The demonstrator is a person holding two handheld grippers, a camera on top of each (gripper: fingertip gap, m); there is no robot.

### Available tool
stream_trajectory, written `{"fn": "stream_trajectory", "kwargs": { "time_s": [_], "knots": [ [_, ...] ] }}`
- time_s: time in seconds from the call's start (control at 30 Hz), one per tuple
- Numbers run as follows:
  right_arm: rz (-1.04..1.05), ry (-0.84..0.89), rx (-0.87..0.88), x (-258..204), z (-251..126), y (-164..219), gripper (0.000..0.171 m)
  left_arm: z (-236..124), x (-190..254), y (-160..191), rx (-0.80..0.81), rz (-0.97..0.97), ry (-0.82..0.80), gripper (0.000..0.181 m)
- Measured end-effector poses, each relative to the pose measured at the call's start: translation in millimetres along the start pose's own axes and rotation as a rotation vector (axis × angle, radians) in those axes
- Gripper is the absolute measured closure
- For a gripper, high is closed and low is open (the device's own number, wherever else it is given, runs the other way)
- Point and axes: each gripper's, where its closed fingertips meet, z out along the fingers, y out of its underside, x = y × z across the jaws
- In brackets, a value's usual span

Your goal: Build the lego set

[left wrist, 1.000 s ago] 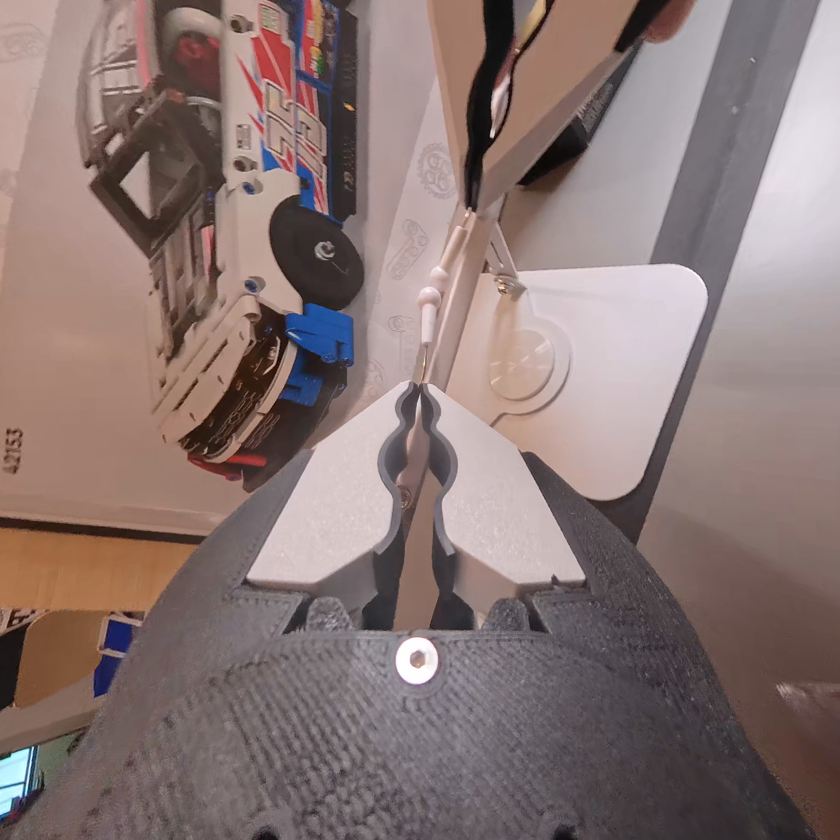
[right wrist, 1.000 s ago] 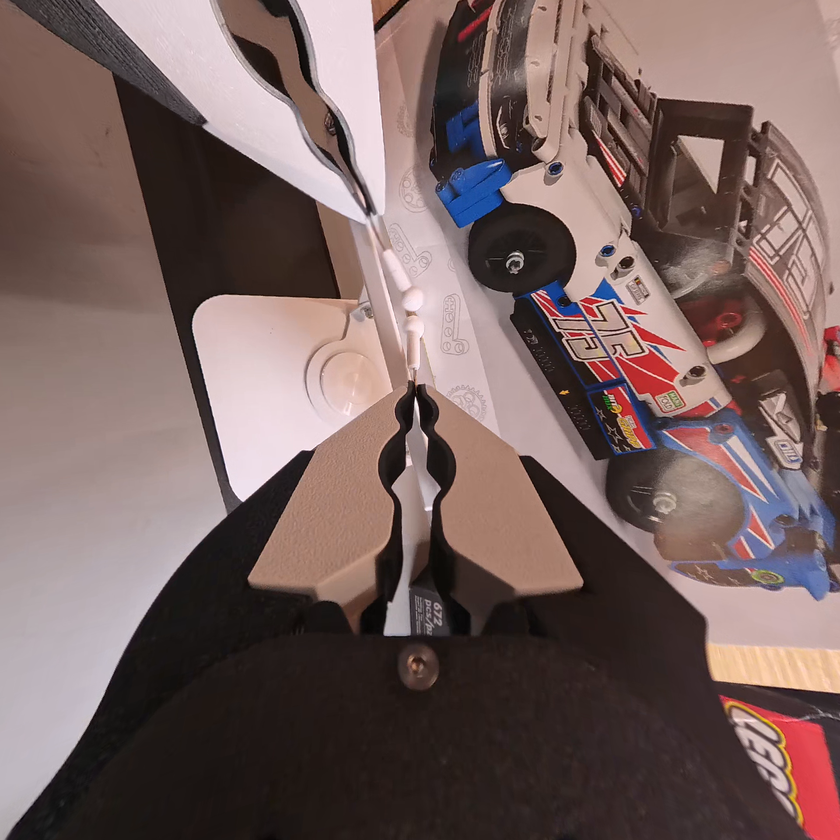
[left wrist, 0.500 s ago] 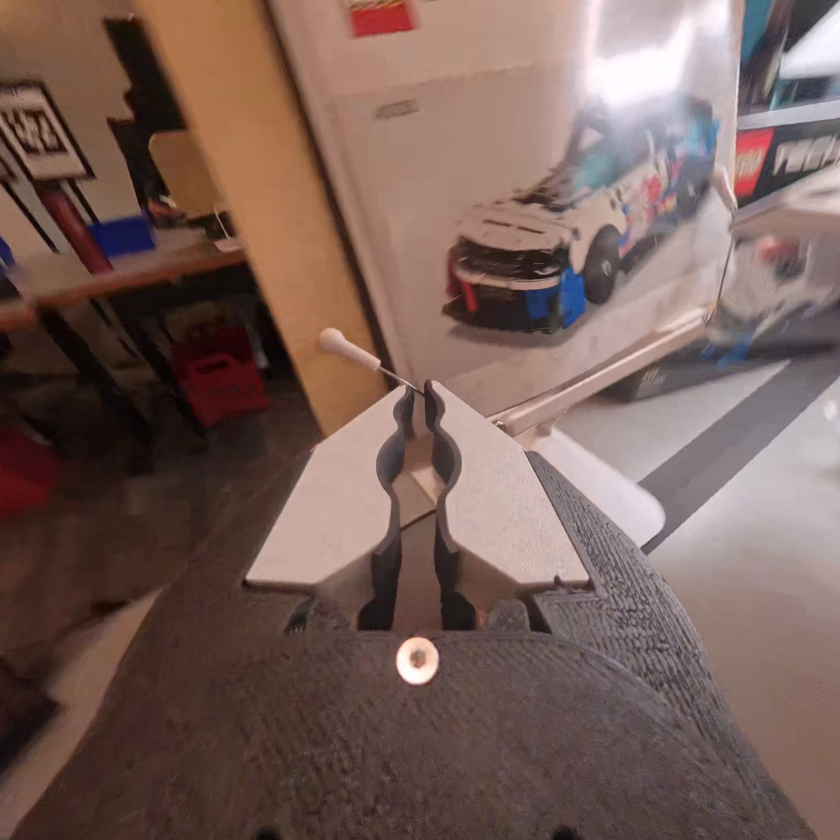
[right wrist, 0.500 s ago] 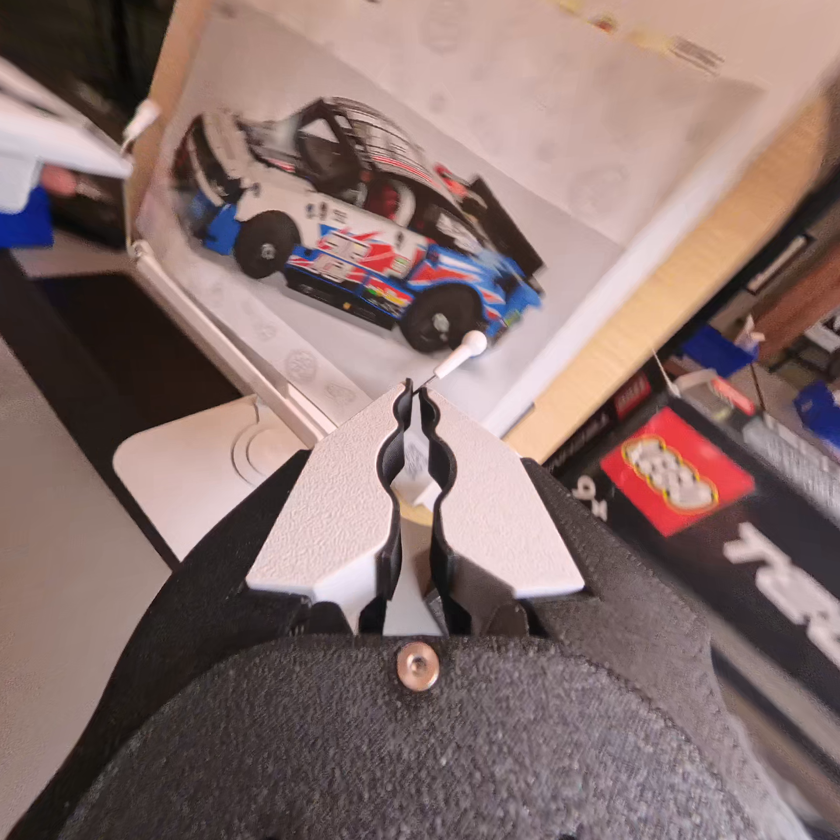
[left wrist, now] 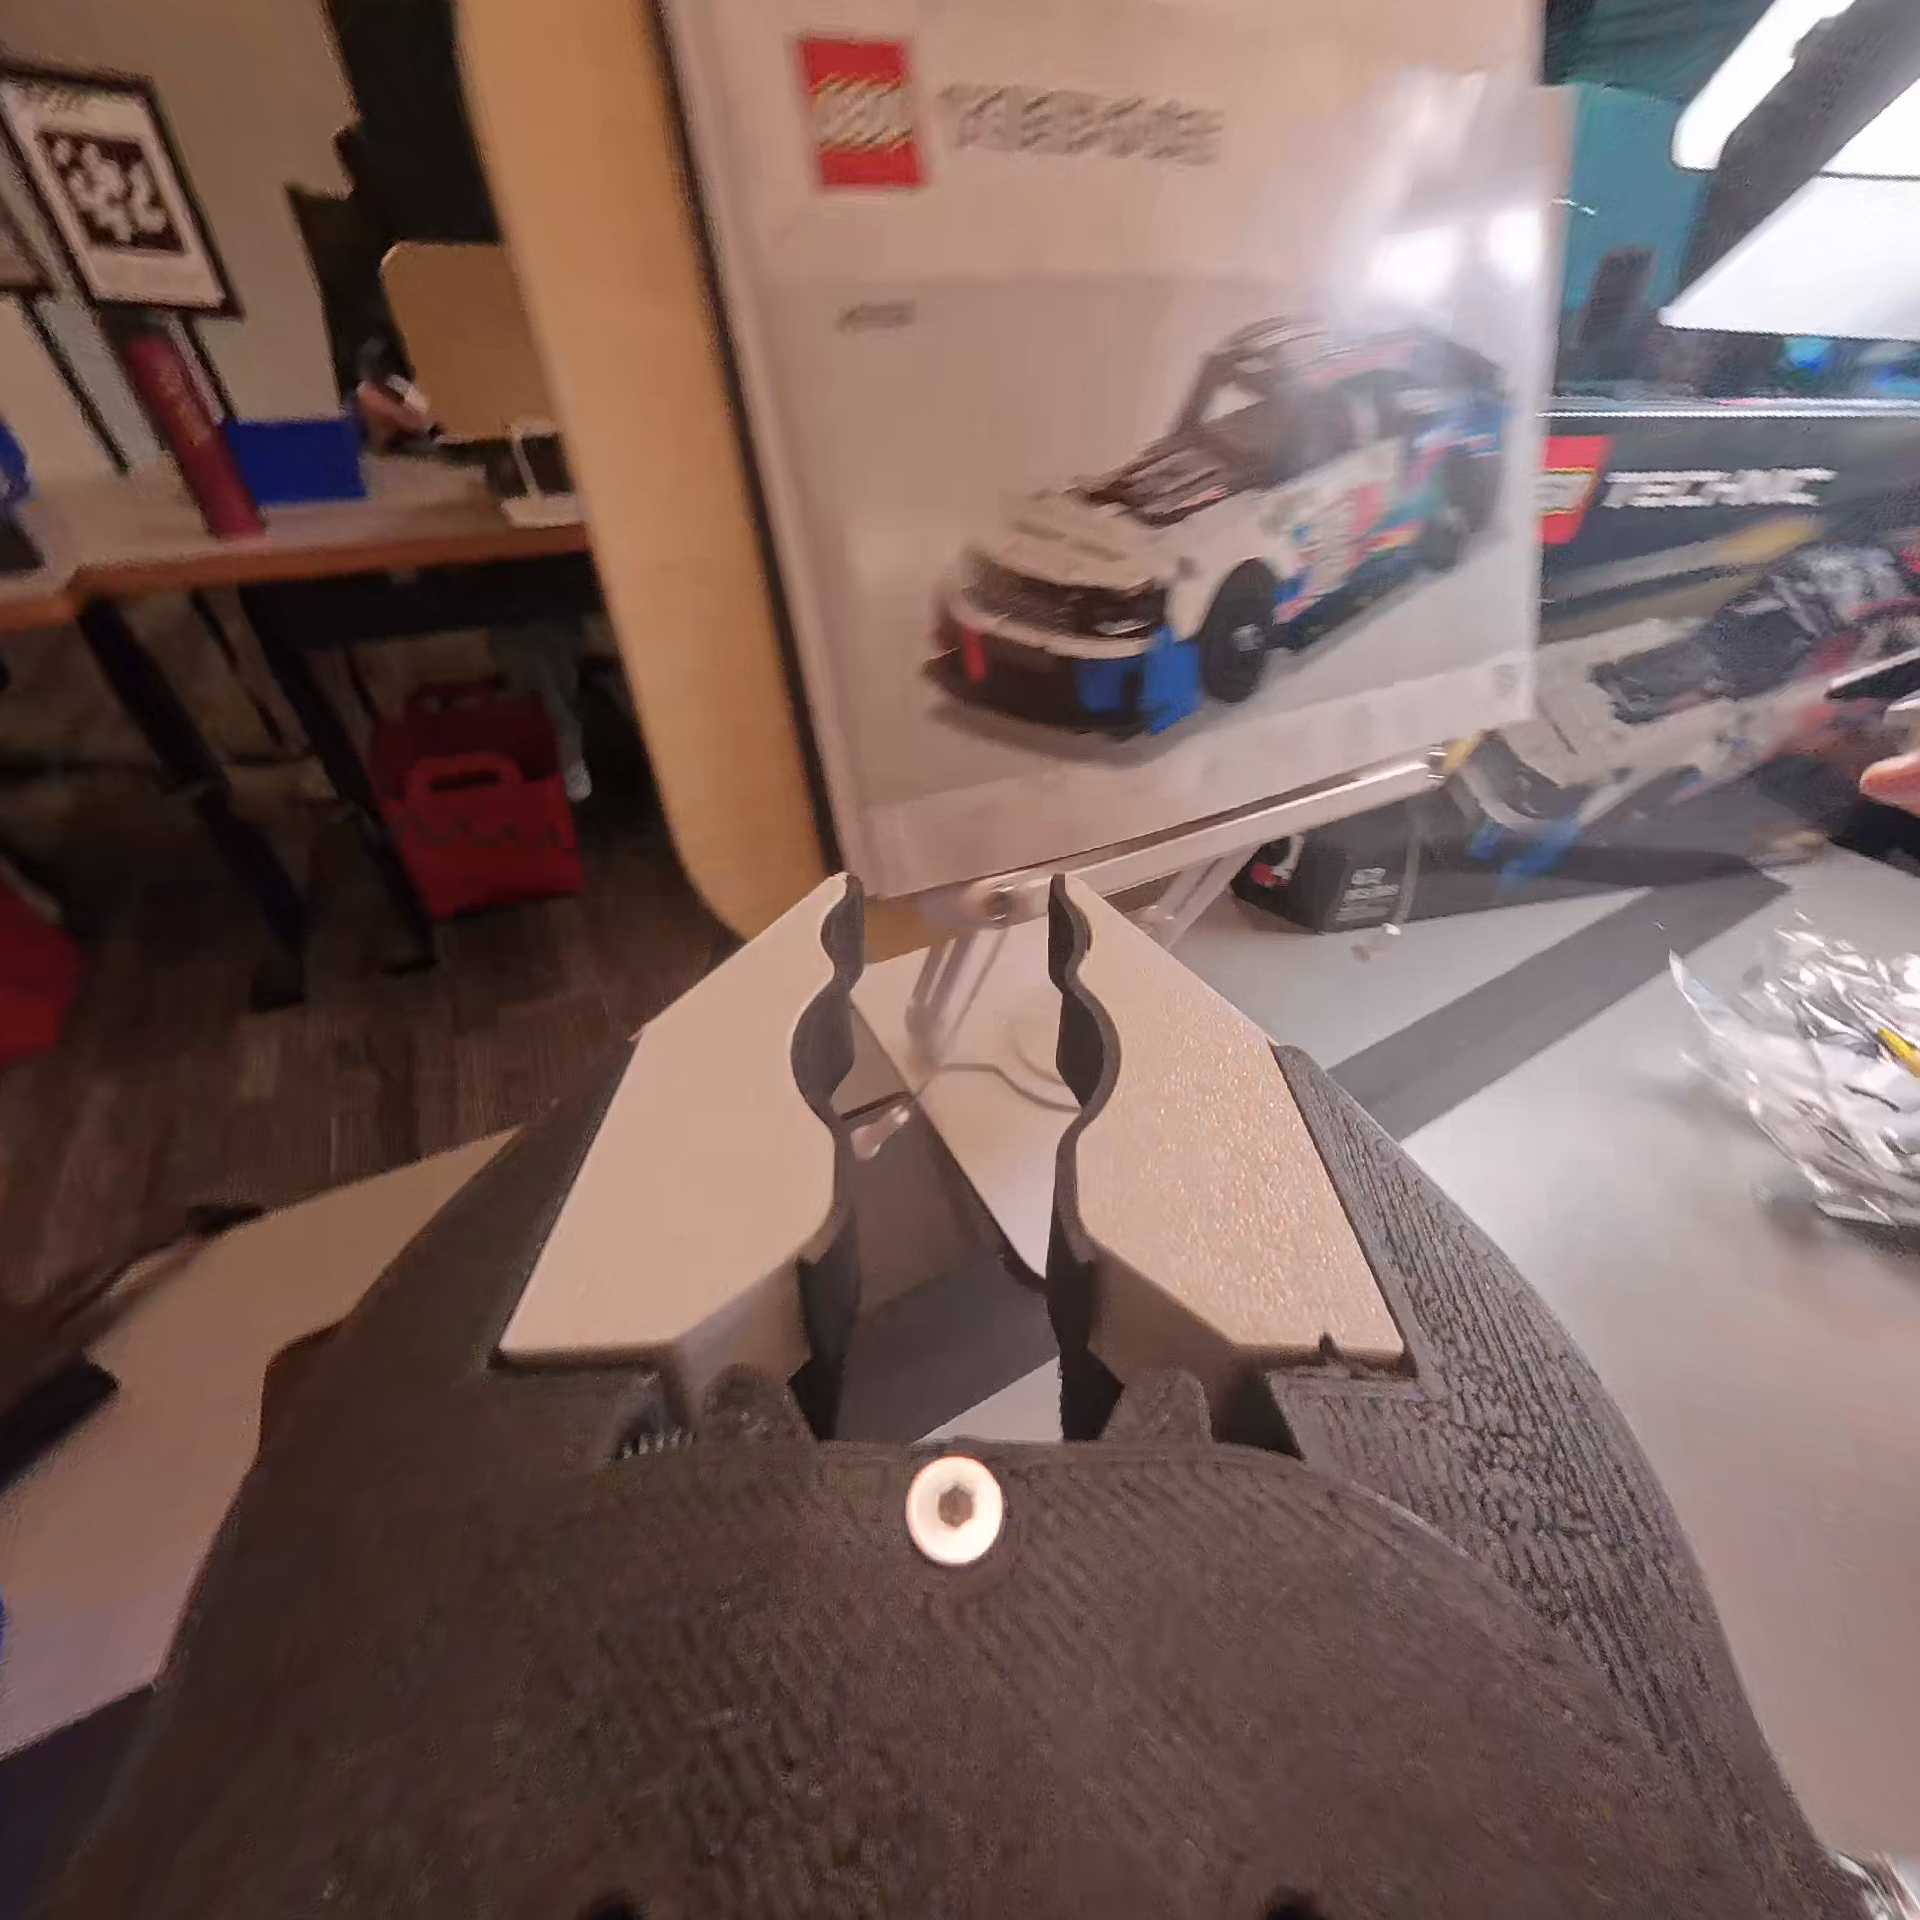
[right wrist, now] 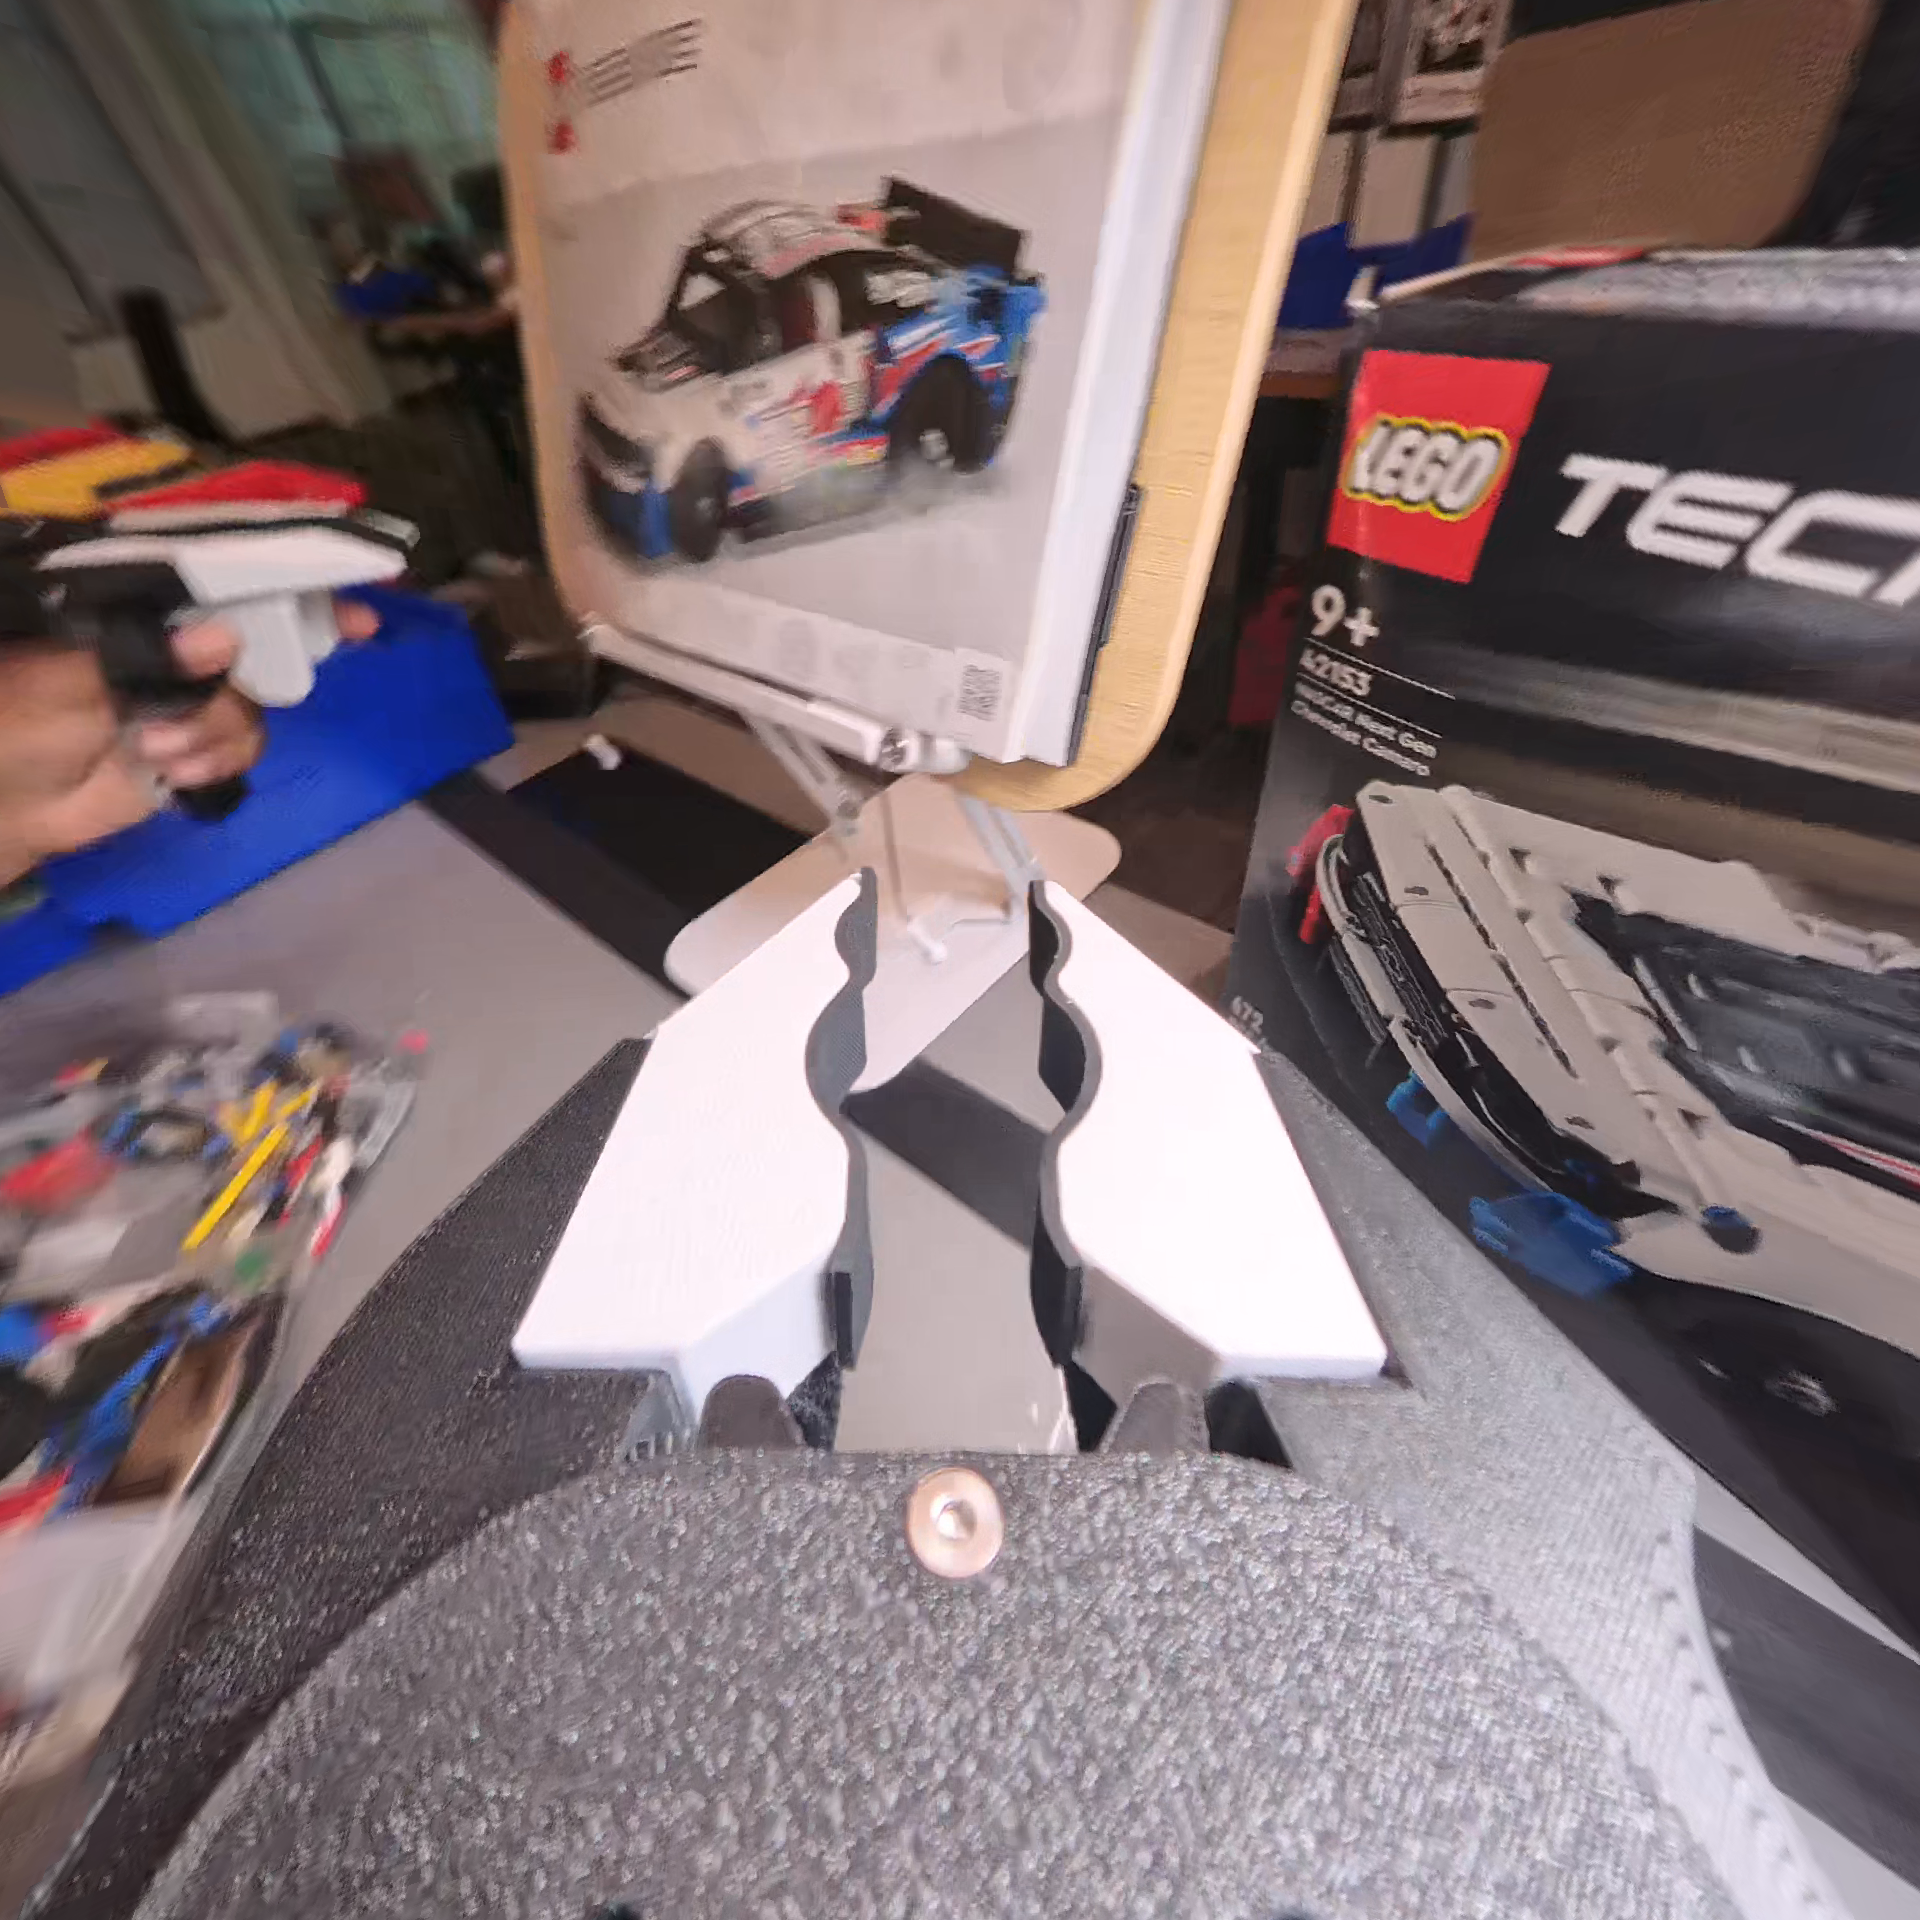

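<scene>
Left gripper (left wrist: 951, 899): jaws spread, nothing between them. Instruction booklet (left wrist: 1164, 436) with race car picture stands upright just ahead on metal stand (left wrist: 1195, 847); clear bag of parts (left wrist: 1808, 1070) on grey worktop (left wrist: 1610, 1247) to its right.

Right gripper (right wrist: 945, 883): jaws spread, empty. Bags of lego pieces (right wrist: 197, 1143) on worktop to its left; booklet on stand straight ahead; black lego box (right wrist: 1610, 727) upright to its right.

Dark patterned carpet (left wrist: 312, 1049) underfoot; wooden-topped desk (left wrist: 312, 540) on black legs at left; red bin (left wrist: 473, 800) beneath it; grey tabletop (left wrist: 1662, 1299) at right
</scene>
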Motion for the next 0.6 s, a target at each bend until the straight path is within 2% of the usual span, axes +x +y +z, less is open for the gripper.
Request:
{"fn": "stream_trajectory", "kwargs": {
  "time_s": [0.13, 0.3, 0.43, 0.6],
  "knots": [
    [-0.177, -0.076, -0.135, -23.3, -62.6, 2.7, 0.143, -9.8, 40.2, -14.1, 0.014, 0.146, 0.071, 0.146],
    [-0.321, -0.047, -0.306, -39.8, -127.2, 42.6, 0.142, -11.0, 85.1, -6.5, -0.002, 0.319, 0.129, 0.144],
    [-0.422, 0.053, -0.508, -42.2, -160.4, 97.2, 0.130, 3.5, 113.0, 3.3, -0.042, 0.491, 0.128, 0.138],
    [-0.257, 0.174, -0.790, -34.1, -176.1, 196.3, 0.096, 28.8, 150.0, 1.9, -0.077, 0.621, 0.148, 0.138]
  ]
}}
